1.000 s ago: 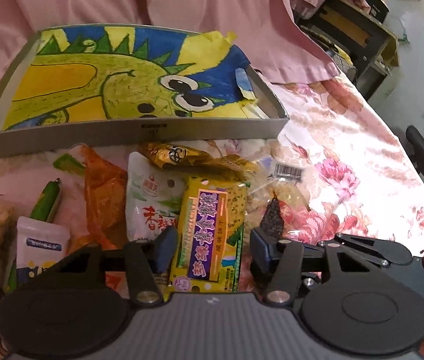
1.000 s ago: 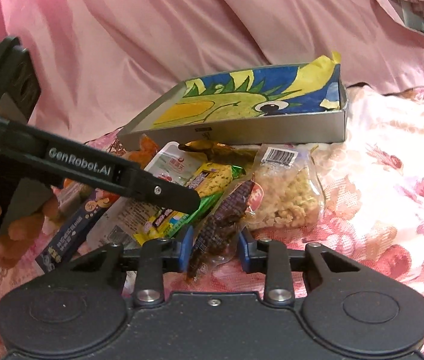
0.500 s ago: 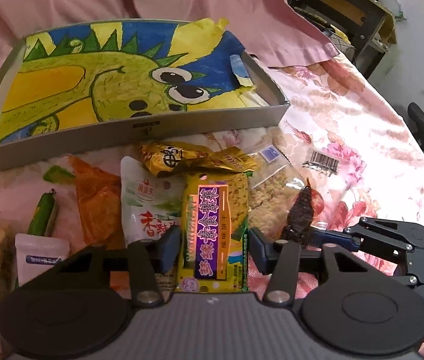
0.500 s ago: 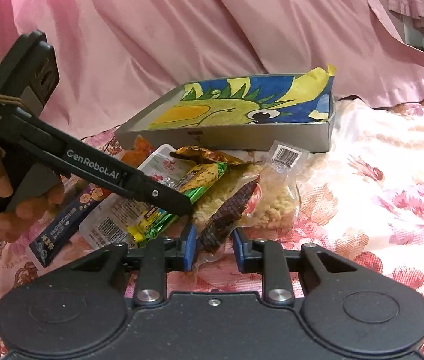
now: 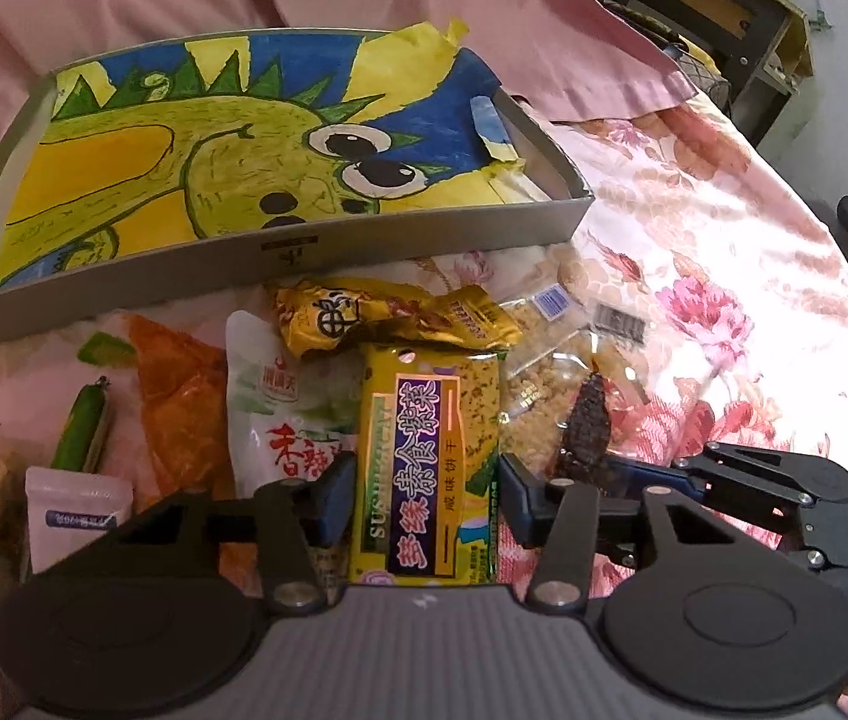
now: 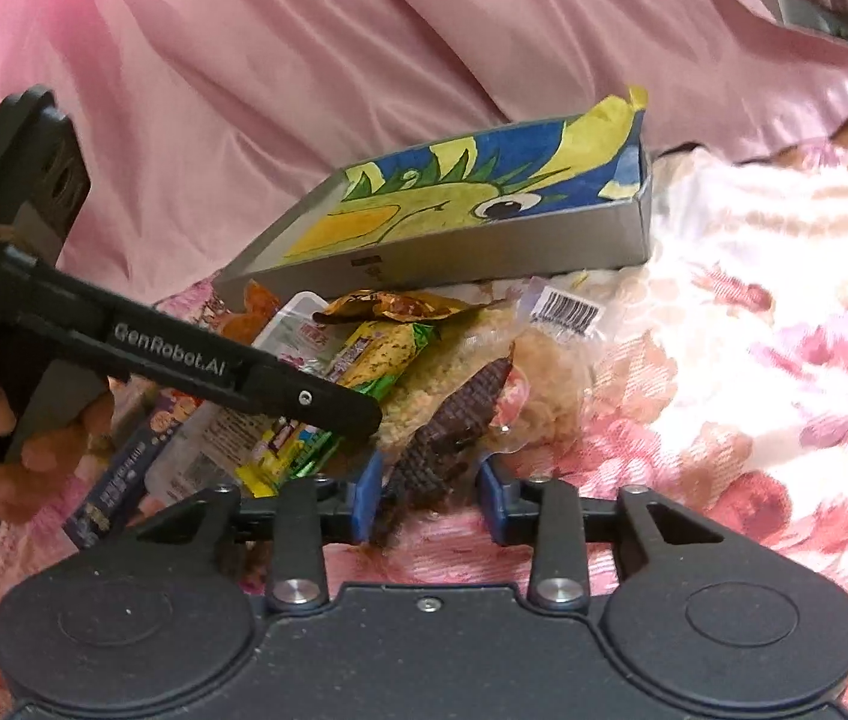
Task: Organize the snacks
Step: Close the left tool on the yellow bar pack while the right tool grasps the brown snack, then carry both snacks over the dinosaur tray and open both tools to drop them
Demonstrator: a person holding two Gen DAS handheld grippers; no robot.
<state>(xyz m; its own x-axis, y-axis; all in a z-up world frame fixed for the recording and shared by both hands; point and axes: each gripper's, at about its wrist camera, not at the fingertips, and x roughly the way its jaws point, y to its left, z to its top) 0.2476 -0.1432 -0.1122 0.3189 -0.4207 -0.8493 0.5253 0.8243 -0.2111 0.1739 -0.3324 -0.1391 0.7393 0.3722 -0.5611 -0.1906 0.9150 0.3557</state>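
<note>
Before the box (image 5: 279, 252), left tongs (image 5: 427, 495) gape around the biscuit pack (image 5: 424, 450); right tongs (image 6: 427, 492) sit half-open around the corn (image 6: 454, 420). Close squarely first.

snack pile (image 5: 424, 396) | mixed packets, overlapping on floral cloth | just before grey tray (image 5: 279, 252), dinosaur drawing inside

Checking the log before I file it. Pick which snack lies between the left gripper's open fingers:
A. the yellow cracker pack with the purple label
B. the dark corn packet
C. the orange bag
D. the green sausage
A: in the left wrist view the cracker pack lies between the spread fingers of the left gripper, while the dark corn packet lies between the fingers of the right gripper.
</note>
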